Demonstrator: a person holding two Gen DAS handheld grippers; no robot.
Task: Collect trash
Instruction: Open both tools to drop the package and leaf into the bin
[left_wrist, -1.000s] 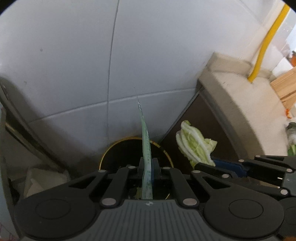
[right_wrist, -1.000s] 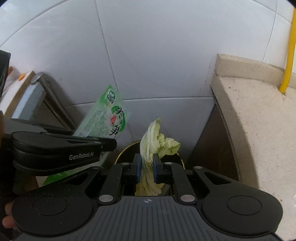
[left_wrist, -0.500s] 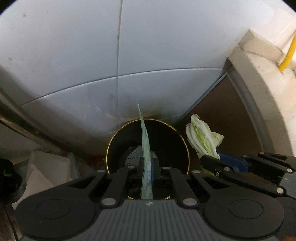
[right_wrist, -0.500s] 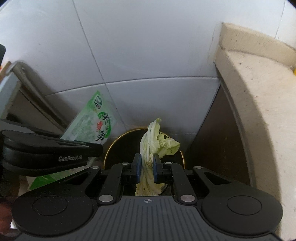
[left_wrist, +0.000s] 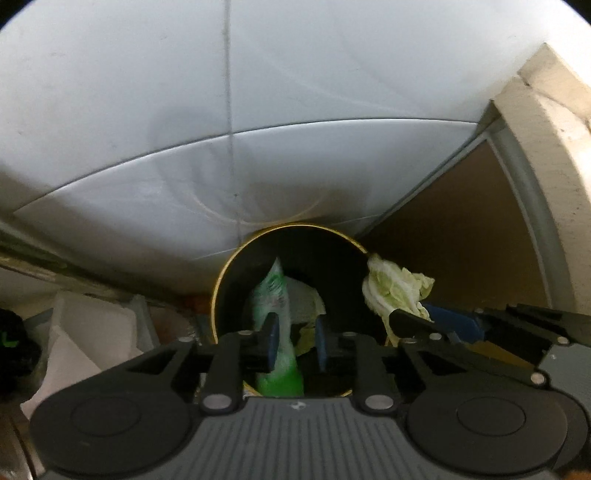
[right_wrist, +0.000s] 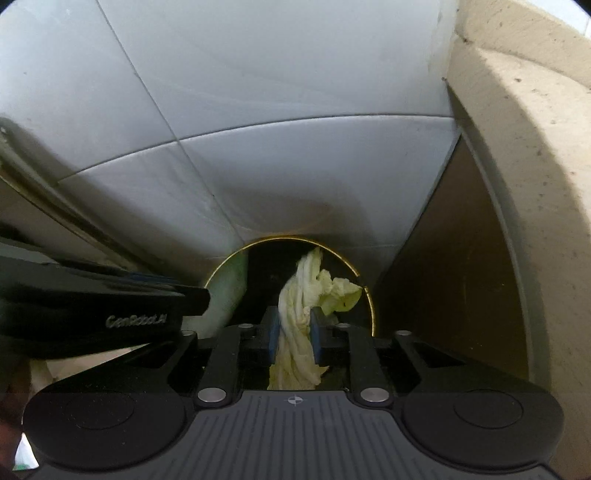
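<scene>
A black trash bin with a gold rim (left_wrist: 236, 254) stands on the floor against the tiled wall. My left gripper (left_wrist: 295, 343) hangs over its mouth and its jaws are opening. A blurred green snack wrapper (left_wrist: 275, 295) slips down between the spread pads, touching only the left one. My right gripper (right_wrist: 294, 332) is over the same bin (right_wrist: 354, 269), its jaws opening too. A pale cabbage leaf (right_wrist: 295, 314) stands upright between its blue pads and still touches both. The left wrist view shows that leaf (left_wrist: 391, 291) at the bin's right rim.
A white tiled wall (left_wrist: 295, 110) rises behind the bin. A beige stone counter (left_wrist: 546, 184) and a brown cabinet panel (left_wrist: 461, 240) close off the right side. White foam pieces (left_wrist: 85, 332) lie on the floor to the left. Crumpled white paper (left_wrist: 306, 299) sits inside the bin.
Both grippers sank toward the bin. The left jaws spread and the wrapper, gripped edge-on before, now slides loose into the bin. The right jaws widened slightly around the cabbage leaf.
</scene>
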